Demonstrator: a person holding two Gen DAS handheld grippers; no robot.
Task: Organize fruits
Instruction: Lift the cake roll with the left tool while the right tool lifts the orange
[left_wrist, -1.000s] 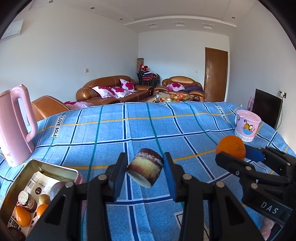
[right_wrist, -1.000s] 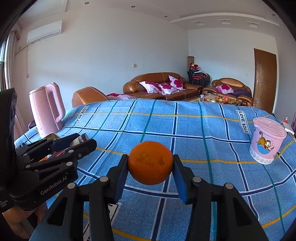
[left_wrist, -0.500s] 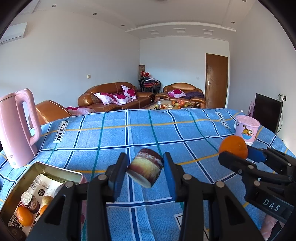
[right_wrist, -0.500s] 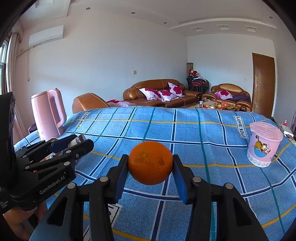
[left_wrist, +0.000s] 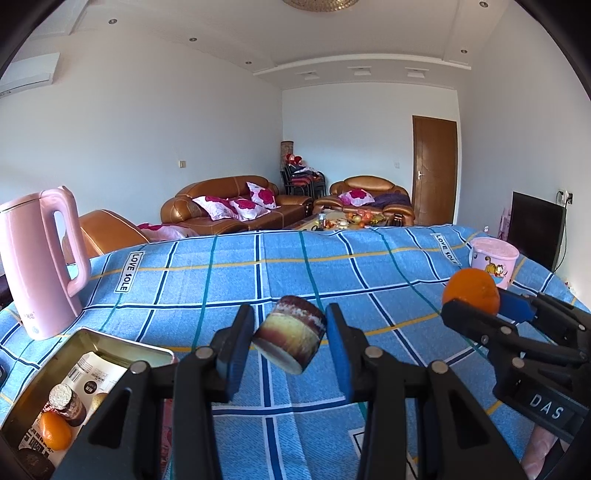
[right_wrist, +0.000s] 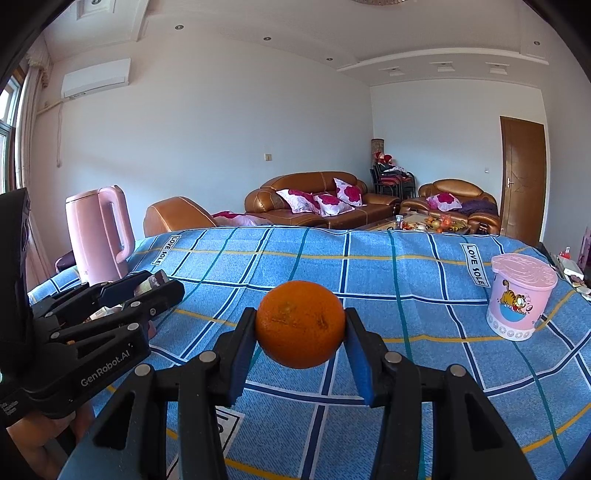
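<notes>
In your left wrist view, your left gripper (left_wrist: 290, 341) is clamped on a small can (left_wrist: 290, 339) with a brown and yellow wrapper; the blue pads press its two sides and it hangs tilted, clear of the blue checked cloth (left_wrist: 229, 280) below. At the lower left corner sits a metal tin (left_wrist: 122, 345), open at the top, with a paper packet, a foil-topped jar (left_wrist: 67, 399) and a small orange fruit (left_wrist: 55, 430) inside it. A pink kettle (left_wrist: 35, 264) stands upright on the cloth just behind the tin. To the right you see your right gripper (left_wrist: 476, 295) from the side, closed on an orange (left_wrist: 471, 290), and beyond it a pink tub (left_wrist: 493, 258) with a cartoon cat, near the far right edge of the cloth. Brown sofas and a wooden door are in the room behind.

In your right wrist view, the right gripper (right_wrist: 300, 326) holds the orange (right_wrist: 300, 324) squarely between its pads, lifted off the cloth (right_wrist: 406, 280). The left gripper (right_wrist: 157, 282) comes in from the left edge with the end of the can (right_wrist: 159, 277) showing between its fingers. The kettle (right_wrist: 98, 230) stands behind it, and the tub (right_wrist: 519, 295) rests upright on the cloth at the right, well apart from the orange. A bit of your hand shows at the bottom left.
</notes>
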